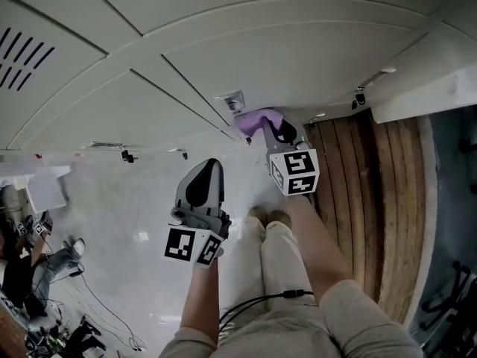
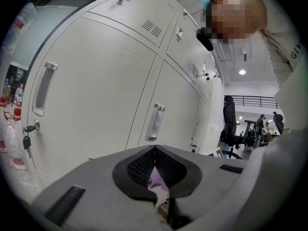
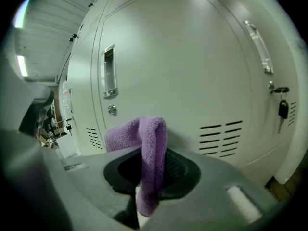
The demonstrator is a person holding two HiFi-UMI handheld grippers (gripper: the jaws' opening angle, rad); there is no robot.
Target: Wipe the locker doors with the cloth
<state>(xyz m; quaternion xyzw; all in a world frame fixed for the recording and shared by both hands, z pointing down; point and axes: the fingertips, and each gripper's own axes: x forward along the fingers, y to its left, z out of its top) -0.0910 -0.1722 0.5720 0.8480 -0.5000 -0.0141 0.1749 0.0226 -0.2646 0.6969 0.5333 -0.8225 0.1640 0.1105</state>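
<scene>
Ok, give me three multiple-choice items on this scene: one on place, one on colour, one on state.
1. Where is the cloth?
A. on the floor
B. in the right claw
C. hung on a door handle

2. What colour is the cloth?
A. purple
B. green
C. white

3. How do the locker doors ahead of the right claw stand?
A. wide open
B. ajar
C. closed

Answers: 1 B, the right gripper view shows the jaws clamped on it. 2 A, it reads purple in the head view too. 3 C, every door sits flush in its frame.

Purple terry cloth [image 3: 151, 138] clamped in right tool [image 1: 267, 127], near closed grey locker doors [image 3: 192, 57].
</scene>
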